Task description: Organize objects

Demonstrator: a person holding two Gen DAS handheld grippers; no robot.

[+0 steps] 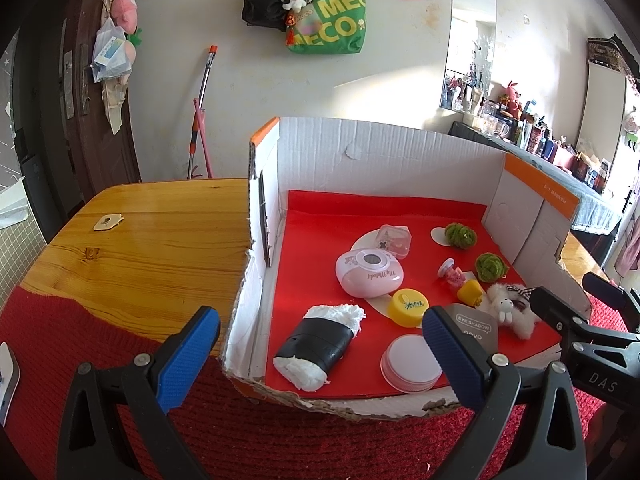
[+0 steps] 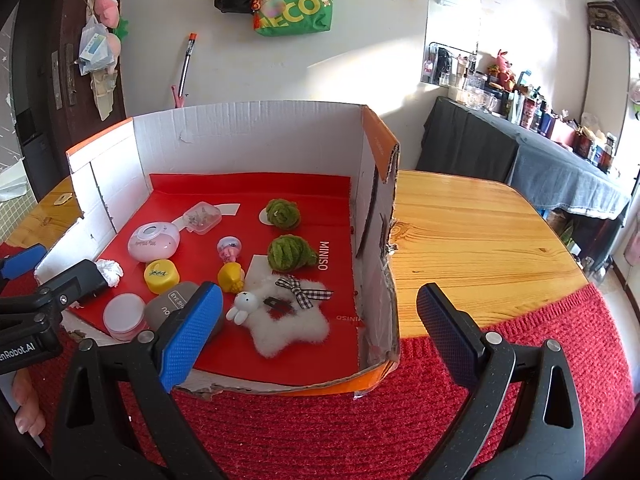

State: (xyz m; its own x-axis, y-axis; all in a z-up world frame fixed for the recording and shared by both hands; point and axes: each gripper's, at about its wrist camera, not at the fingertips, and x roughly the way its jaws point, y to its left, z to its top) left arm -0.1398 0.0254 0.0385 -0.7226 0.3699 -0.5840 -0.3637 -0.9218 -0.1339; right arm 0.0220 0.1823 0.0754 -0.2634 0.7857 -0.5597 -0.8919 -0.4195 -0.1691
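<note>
A white cardboard box (image 1: 352,152) with a red liner holds small items: a black-and-white plush roll (image 1: 320,346), a pink case (image 1: 370,274), a yellow lid (image 1: 409,306), a round pink-white tin (image 1: 412,364), a grey eye-shadow case (image 1: 480,330), two green yarn balls (image 1: 490,266), and a white fluffy star with a bunny (image 2: 288,322). My left gripper (image 1: 320,354) is open in front of the box, empty. My right gripper (image 2: 318,330) is open at the box's right front corner (image 2: 384,360), empty.
The box (image 2: 248,128) sits on a wooden table (image 2: 480,240) with a red knitted mat (image 2: 320,432) at the front. A small sticker (image 1: 108,222) lies on the table's left. Bags hang on the wall behind; a cluttered shelf stands far right.
</note>
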